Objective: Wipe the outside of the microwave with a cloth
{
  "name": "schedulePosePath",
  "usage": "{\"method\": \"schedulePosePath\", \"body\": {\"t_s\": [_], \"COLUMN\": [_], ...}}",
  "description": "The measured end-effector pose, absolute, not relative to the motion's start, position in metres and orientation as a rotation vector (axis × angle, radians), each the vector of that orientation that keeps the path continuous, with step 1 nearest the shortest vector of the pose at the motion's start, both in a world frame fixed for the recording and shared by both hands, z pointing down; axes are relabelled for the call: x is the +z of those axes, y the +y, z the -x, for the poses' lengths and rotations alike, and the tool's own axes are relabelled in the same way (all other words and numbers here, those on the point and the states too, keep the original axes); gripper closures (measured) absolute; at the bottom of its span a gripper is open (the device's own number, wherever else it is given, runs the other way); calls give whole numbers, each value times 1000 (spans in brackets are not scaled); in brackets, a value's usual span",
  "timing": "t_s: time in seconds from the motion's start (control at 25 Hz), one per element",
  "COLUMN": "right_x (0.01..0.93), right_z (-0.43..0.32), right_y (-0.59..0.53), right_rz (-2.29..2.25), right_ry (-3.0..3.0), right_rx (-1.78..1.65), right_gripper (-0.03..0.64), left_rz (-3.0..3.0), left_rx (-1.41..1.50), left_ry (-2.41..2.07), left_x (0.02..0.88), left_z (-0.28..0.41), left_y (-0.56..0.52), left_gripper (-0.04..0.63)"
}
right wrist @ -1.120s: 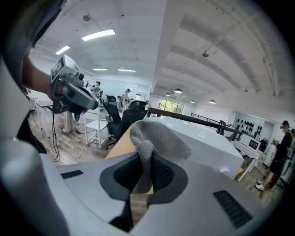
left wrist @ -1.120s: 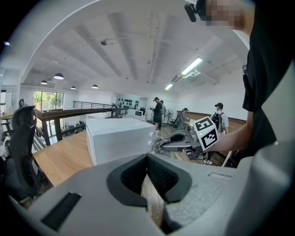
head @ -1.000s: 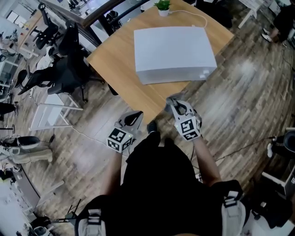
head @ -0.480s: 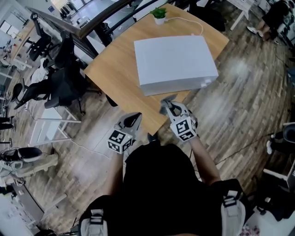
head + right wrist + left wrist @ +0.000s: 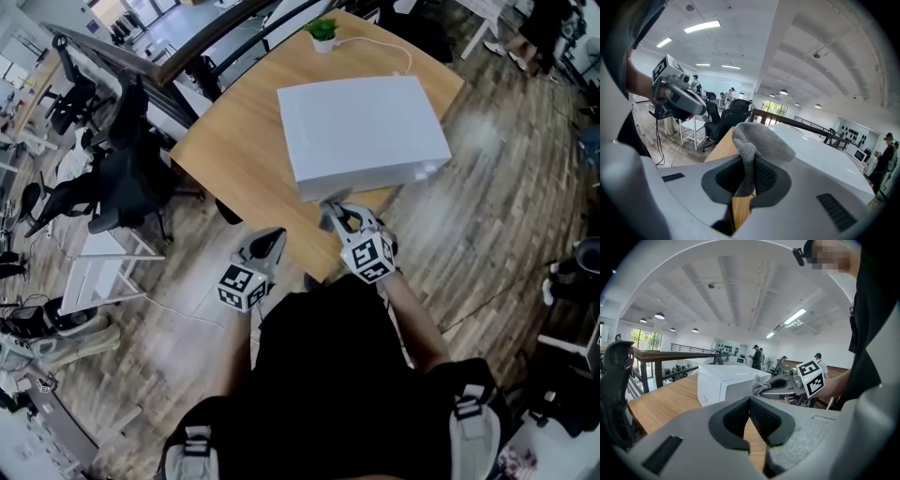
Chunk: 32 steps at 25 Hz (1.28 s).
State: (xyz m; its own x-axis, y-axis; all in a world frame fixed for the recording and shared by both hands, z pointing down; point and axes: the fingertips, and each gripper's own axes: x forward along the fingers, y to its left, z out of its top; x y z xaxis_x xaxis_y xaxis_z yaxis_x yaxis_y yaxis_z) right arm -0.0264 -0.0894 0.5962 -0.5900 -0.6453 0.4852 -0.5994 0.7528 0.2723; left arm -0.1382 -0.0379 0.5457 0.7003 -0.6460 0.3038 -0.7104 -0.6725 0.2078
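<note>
My right gripper (image 5: 334, 214) has its jaws clamped on the grey cloth (image 5: 759, 140), right at the near front edge of the microwave (image 5: 361, 127). I can't confirm contact with the white casing. My left gripper (image 5: 270, 240) hangs to the microwave's left, well short of it, jaws pressed together on nothing. The microwave sits on the wooden table (image 5: 234, 150), with a potted plant (image 5: 324, 33) behind it.

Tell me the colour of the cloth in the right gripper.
Grey, with a nubby weave. The cloth shows best in the right gripper view.
</note>
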Motion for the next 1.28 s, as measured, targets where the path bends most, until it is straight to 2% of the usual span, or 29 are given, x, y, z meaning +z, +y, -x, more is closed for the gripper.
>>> {"method": "schedulePosePath", "body": {"t_s": [0.8,1.28], "right_x": [624,629], "right_z": [82,84], "right_y": [-135,-153], "right_rz": [-823,-788], "right_ry": [-2395,-2398], "right_rx": [-61,-83], "right_gripper": [591,591], "left_rz": [-2547,-2506], "left_rx": [282,275], "left_ry": [-1173,-1231], "left_x": [542,547], "left_z": [177,181], "left_y": [-45,-42], "left_gripper": [594,594]}}
